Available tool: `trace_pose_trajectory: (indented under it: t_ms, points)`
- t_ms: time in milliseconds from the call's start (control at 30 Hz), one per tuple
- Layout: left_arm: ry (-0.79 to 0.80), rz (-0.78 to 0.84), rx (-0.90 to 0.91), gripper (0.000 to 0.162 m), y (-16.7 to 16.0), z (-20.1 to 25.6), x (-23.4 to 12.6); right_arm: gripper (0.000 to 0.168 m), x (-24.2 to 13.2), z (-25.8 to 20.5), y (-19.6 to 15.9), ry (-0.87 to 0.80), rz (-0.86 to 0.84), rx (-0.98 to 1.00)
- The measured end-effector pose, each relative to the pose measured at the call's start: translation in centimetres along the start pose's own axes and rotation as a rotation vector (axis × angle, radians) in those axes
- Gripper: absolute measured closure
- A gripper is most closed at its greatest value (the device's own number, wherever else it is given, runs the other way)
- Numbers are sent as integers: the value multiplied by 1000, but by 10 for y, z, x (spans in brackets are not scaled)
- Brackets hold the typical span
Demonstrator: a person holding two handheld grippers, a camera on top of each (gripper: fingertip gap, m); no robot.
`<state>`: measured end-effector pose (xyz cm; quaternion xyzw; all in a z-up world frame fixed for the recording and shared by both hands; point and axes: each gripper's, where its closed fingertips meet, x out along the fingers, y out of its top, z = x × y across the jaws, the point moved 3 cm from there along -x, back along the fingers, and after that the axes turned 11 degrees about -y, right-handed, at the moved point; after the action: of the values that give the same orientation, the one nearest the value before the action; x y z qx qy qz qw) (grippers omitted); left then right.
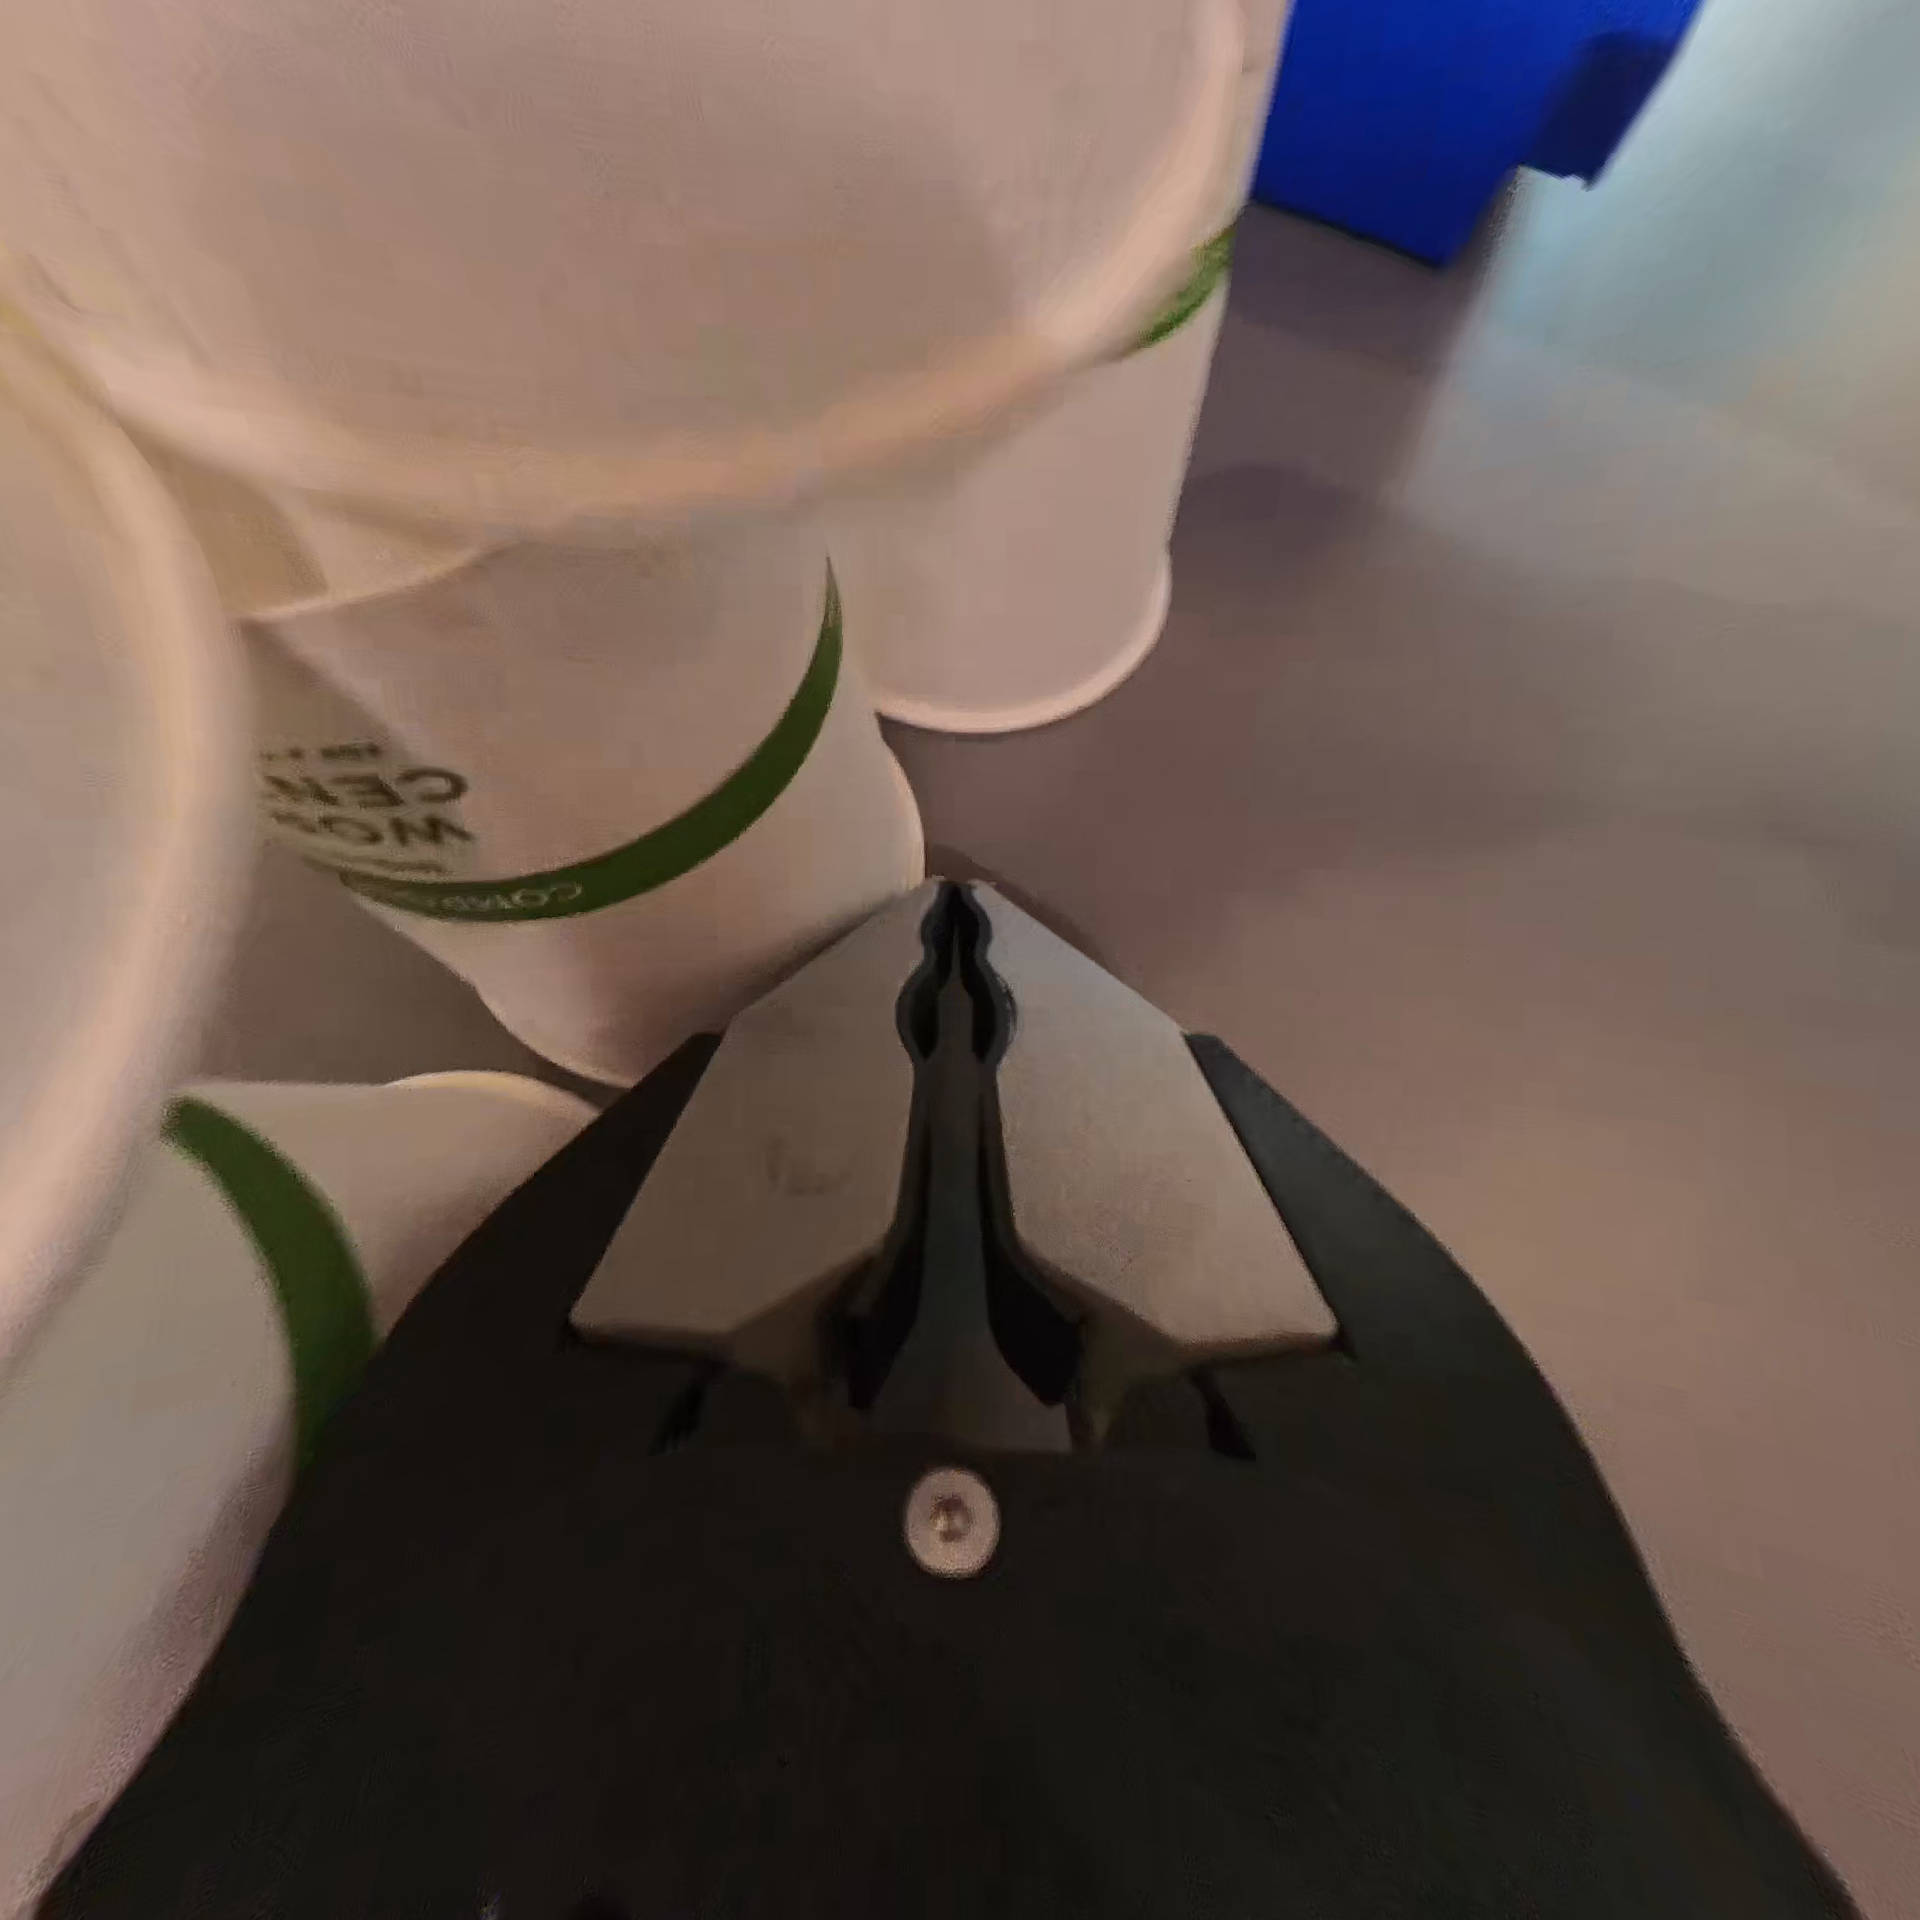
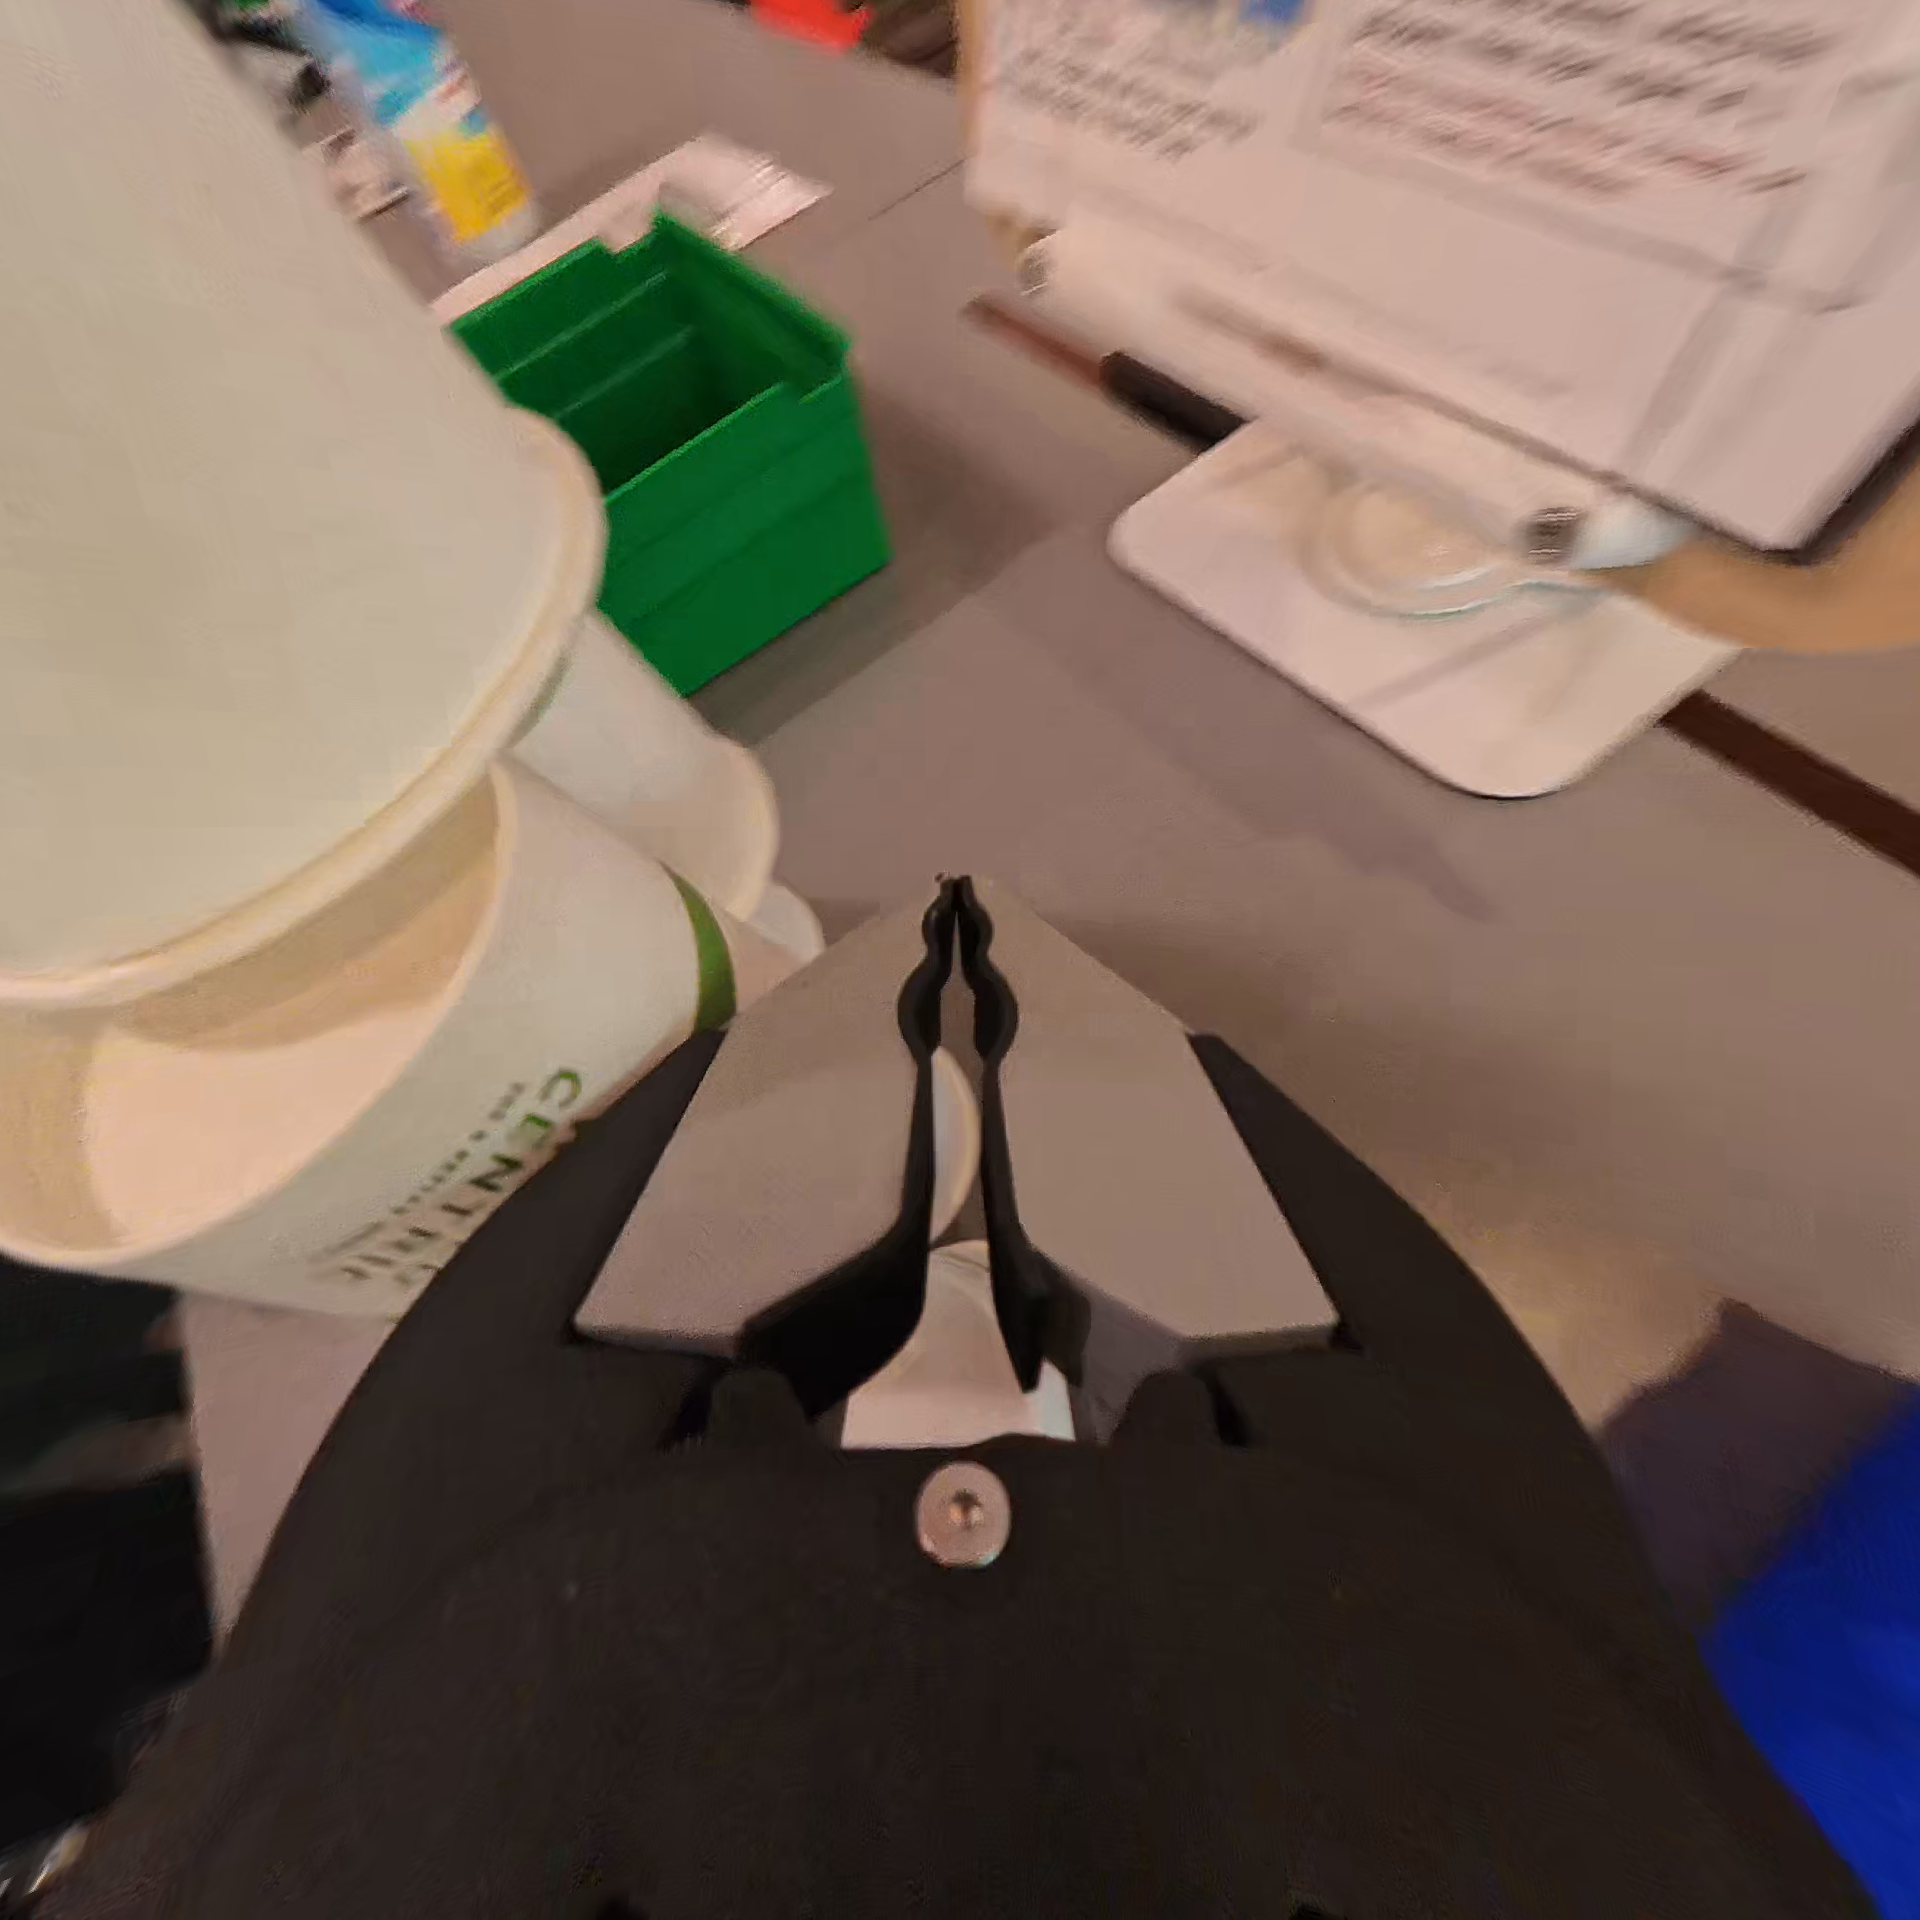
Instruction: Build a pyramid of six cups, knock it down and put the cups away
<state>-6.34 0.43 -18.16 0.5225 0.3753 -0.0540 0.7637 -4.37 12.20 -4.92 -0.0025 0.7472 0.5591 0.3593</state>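
Several white paper cups with green bands fill the left of both views, blurred and tilted at different angles. In the left wrist view a big cup [image 1: 623, 260] looms at the top, one cup [image 1: 623, 831] leans just left of my left gripper [image 1: 951, 888], another [image 1: 1018, 582] stands behind, and one [image 1: 156, 1351] lies at the lower left. The left gripper is shut and empty, its tip close to the leaning cup. In the right wrist view a large cup [image 2: 260, 520] hangs over a cup on its side [image 2: 416, 1091]. My right gripper [image 2: 956, 883] is shut; a white cup shows under its fingers.
A green open bin [image 2: 707, 447] stands behind the cups. A white stand base [image 2: 1403, 644] with a sheet of paper [image 2: 1455, 208] is at the right. A blue box [image 1: 1434, 114] is at the far right; something blue [image 2: 1818, 1662] sits at the lower right. The grey table [image 2: 1143, 831] lies ahead.
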Motion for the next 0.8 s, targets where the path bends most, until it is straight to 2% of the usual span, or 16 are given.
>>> trace_pose_trajectory:
  t_ms: [33, 167, 267, 400, 533, 667, 800]
  points:
    - [23, 12, -17, 162, 0, -5, -3, 168, 3, -11, -1, 43, -23, -25]
    - [77, 56, -67, 162, 0, -17, -12, 168, 5, -36, -1, 70, -52, -113]
    - [102, 82, -104, 154, 0, -23, -17, 168, 1, -54, -5, 101, -71, -147]
    - [146, 72, -159, 144, -8, -32, -24, 168, -6, -30, -22, -164, -157, -183]
    - [150, 103, -220, 139, -10, -38, -31, 168, -23, -10, -44, -361, -221, -254]
    - [142, 99, -242, 138, -14, -39, -33, 168, -43, -9, -51, -426, -140, -295]
    - [144, 87, -236, 137, -15, -38, -32, 166, -65, -12, -56, -494, 17, -294]
